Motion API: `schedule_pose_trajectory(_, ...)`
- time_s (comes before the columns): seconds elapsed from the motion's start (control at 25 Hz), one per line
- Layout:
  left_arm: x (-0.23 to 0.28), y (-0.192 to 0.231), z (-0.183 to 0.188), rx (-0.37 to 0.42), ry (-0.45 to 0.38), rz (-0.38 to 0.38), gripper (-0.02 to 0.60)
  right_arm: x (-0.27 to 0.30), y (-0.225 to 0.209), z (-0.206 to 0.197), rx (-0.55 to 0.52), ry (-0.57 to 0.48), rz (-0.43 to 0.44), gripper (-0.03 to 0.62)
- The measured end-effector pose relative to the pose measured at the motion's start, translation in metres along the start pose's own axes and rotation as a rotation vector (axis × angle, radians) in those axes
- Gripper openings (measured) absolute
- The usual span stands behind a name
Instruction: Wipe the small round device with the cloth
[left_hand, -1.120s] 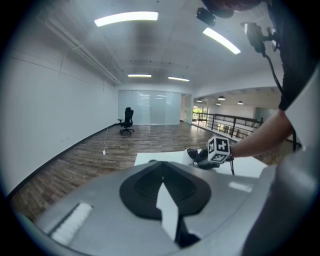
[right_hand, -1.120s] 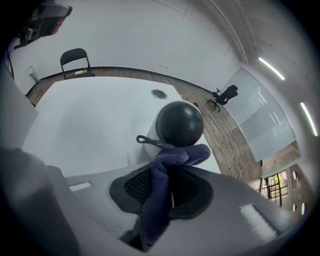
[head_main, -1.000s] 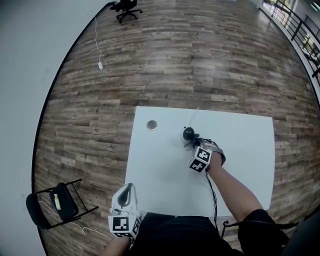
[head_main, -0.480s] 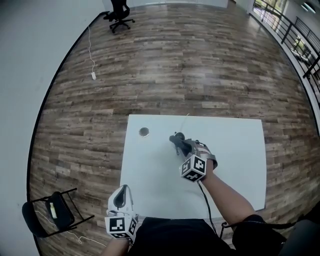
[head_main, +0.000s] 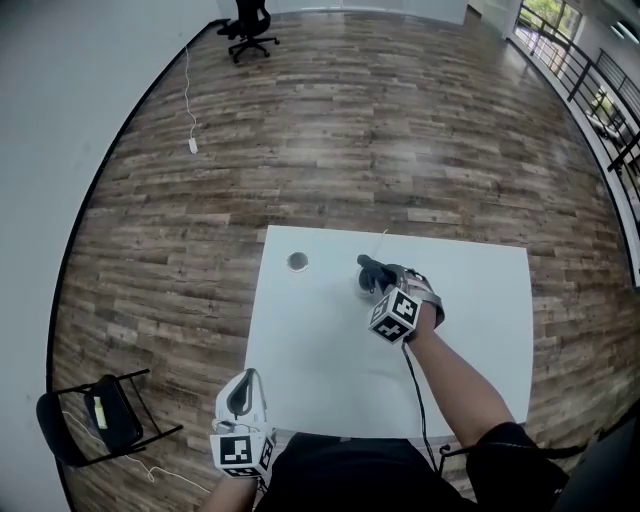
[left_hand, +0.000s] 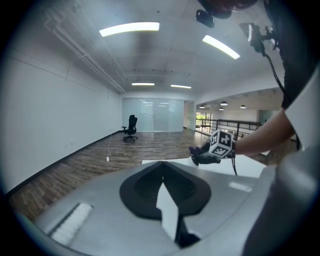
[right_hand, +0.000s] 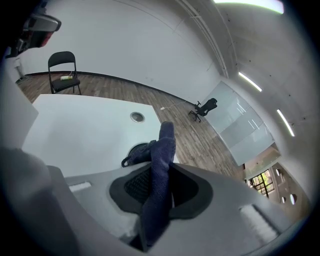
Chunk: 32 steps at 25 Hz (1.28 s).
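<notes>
The small round device (head_main: 298, 262) is a grey disc lying on the white table (head_main: 470, 330) near its far left corner; in the right gripper view the device (right_hand: 136, 117) shows ahead of the jaws. My right gripper (head_main: 382, 280) is shut on a dark blue cloth (head_main: 372, 270), which sticks up out of the jaws (right_hand: 162, 150) and also hangs down in front of them. The cloth is to the right of the device and apart from it. My left gripper (head_main: 247, 388) hangs at the table's near left edge, tilted upward (left_hand: 165, 187), shut and with nothing in it.
A black folding chair (head_main: 100, 415) stands on the wooden floor left of the table. An office chair (head_main: 250, 18) and a white cable (head_main: 192, 145) are far back on the floor. A railing (head_main: 600, 90) runs along the right. A black cable (head_main: 418, 395) trails along the right arm.
The right gripper, still holding the cloth, dipped left toward the device and came back a little, with the cloth now raised. The left gripper has stayed put.
</notes>
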<state>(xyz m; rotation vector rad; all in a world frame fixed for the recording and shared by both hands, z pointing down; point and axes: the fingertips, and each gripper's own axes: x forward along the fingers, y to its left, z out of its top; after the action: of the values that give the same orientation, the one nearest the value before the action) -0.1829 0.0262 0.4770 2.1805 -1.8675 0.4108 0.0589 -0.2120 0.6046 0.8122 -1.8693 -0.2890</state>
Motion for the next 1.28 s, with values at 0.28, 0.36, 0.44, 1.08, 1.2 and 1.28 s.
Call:
schedule_pose_trajectory(0.28,-0.011,0.025,-0.013,-0.020,0.003,0.035,0.007,0.003,0.023,0.021,-0.086,0.036,0.031,0.078)
schedule_pose_trajectory(0.36,-0.011,0.027,-0.013,-0.038,0.003,0.036,0.006,0.000,0.024,0.030,-0.098,0.035,0.052,0.078)
schedule_pose_trajectory(0.44,-0.009,0.027,-0.013,-0.050,0.005,0.032,0.007,-0.003,0.025,0.028,-0.113,0.056,0.074,0.078)
schedule_pose_trajectory(1.08,-0.012,0.048,-0.018,-0.070,0.005,0.025,0.008,0.006,0.052,0.033,-0.146,0.086,0.091,0.078)
schedule_pose_trajectory(1.2,-0.012,0.049,-0.018,-0.069,0.001,0.021,0.006,0.007,0.064,0.032,-0.147,0.092,0.111,0.078)
schedule_pose_trajectory(1.28,-0.012,0.049,-0.020,-0.069,0.002,0.019,0.006,0.010,0.071,0.030,-0.156,0.098,0.117,0.078)
